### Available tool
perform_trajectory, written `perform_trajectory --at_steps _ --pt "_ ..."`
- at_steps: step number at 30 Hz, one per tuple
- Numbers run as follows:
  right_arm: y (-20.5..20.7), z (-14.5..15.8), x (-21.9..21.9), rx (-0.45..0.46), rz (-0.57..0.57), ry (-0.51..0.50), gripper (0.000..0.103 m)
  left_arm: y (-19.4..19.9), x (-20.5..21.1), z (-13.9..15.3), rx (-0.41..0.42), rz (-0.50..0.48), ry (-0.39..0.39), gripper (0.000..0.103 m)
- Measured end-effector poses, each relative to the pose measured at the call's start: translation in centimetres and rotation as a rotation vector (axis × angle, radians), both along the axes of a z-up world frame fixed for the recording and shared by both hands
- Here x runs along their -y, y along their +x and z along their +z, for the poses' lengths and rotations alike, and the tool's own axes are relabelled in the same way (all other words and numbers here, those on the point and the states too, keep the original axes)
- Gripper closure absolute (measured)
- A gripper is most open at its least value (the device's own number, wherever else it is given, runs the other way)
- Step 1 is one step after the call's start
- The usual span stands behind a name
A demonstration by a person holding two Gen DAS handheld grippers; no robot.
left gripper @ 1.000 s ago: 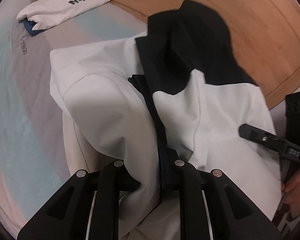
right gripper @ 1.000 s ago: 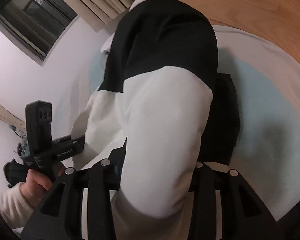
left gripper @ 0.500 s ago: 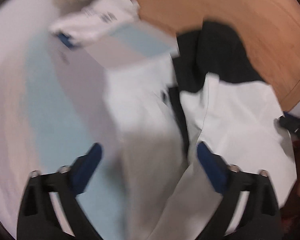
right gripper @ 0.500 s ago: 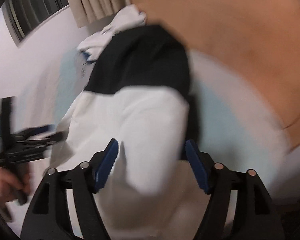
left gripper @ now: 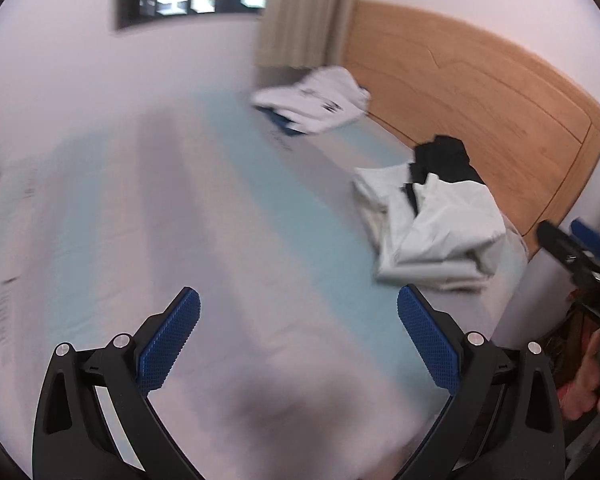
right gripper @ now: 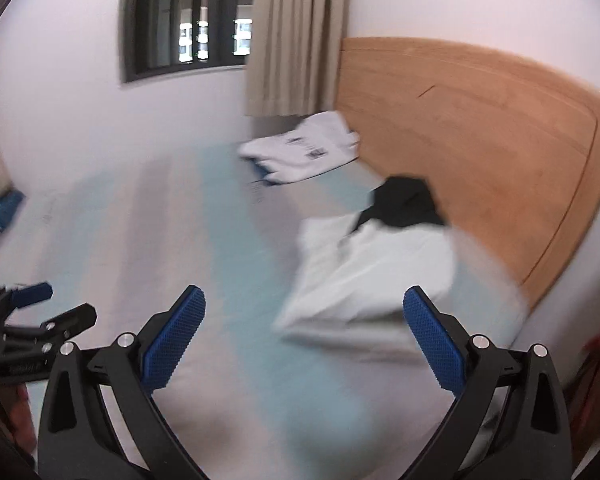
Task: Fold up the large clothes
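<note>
- Where both grippers clamped the white-and-black garment (left gripper: 432, 220) a second ago, it now lies folded by the bed's (left gripper: 180, 220) headboard edge.
- Left gripper (left gripper: 298, 328): fingers wide apart, empty.
- Right gripper (right gripper: 304, 328): jaws just opened, nothing between.

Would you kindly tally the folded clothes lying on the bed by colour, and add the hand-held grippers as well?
White-and-black folded garment: 1
White folded garment with dark print, over something blue: 1
Hand-held grippers, both open and empty: 2 (left hand-held gripper, right hand-held gripper)
Total: 4
</note>
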State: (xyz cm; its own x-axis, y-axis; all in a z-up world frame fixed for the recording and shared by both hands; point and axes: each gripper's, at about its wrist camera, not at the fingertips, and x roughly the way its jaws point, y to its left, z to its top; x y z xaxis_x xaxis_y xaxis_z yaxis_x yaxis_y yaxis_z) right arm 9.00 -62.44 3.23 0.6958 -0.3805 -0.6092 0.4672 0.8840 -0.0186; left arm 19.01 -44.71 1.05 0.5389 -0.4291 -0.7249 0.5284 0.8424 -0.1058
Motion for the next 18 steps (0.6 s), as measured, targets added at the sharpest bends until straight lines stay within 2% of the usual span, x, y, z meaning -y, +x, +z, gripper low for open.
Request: perform_trajectory --at_steps 3,5,9,13,18 --pt "-3.6 1.1 -5.7 0.025 -0.035 0.051 0.007 -4.7 -9.1 3.1 0.04 0.073 0.034 0.006" --pt "-5.5 2.4 -10.0 0.034 -0.005 0.084 0.007 -7.4 -14.3 5.0 0.065 0.109 0.05 0.006" --pt "-8.2 4.0 -15.3 0.044 0.087 0.101 0.007 -11.3 -22.1 7.5 0.089 0.191 0.087 0.006" --pt "-8.1 4.1 -17.6 -0.018 0.24 0.096 0.007 -13.2 -25.1 7.5 0.101 0.269 0.158 0.006" --pt "-8.2 2.8 -17.4 -0.041 0.289 -0.023 0.007 -14.9 -24.5 5.3 0.087 0.307 0.149 0.006"
